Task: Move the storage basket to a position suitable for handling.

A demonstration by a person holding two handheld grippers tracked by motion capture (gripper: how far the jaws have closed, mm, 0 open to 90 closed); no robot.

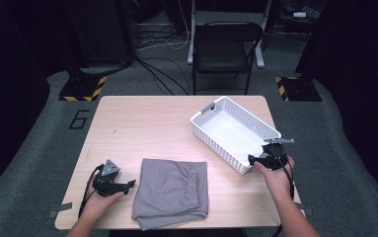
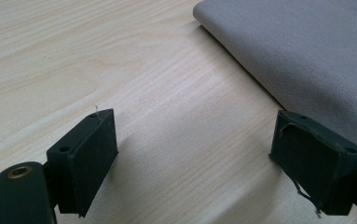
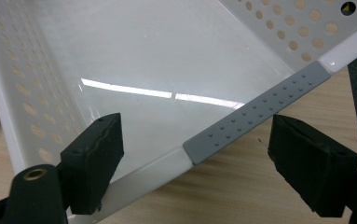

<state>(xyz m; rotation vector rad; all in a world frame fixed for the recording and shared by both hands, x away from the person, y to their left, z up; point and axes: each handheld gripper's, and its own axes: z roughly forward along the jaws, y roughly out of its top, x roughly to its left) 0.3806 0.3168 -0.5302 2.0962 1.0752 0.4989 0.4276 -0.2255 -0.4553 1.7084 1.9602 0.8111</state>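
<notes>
A folded grey cloth (image 1: pixel 170 191) lies at the table's front middle; its edge also fills the upper right of the left gripper view (image 2: pixel 306 51). My left gripper (image 1: pixel 127 185) rests on the table just left of the cloth, jaws open, nothing between them (image 2: pixel 192 149). A white perforated basket (image 1: pixel 236 132) sits empty at the right. My right gripper (image 1: pixel 263 157) is at the basket's near end, open, its jaws either side of the grey handle strip (image 3: pixel 260 109) on the rim without touching it.
The wooden table (image 1: pixel 142 123) has bare room across its left and back. A black folding chair (image 1: pixel 226 49) stands behind the table, with cables on the floor. The basket's far grey handle (image 1: pixel 207 107) points toward the table's middle.
</notes>
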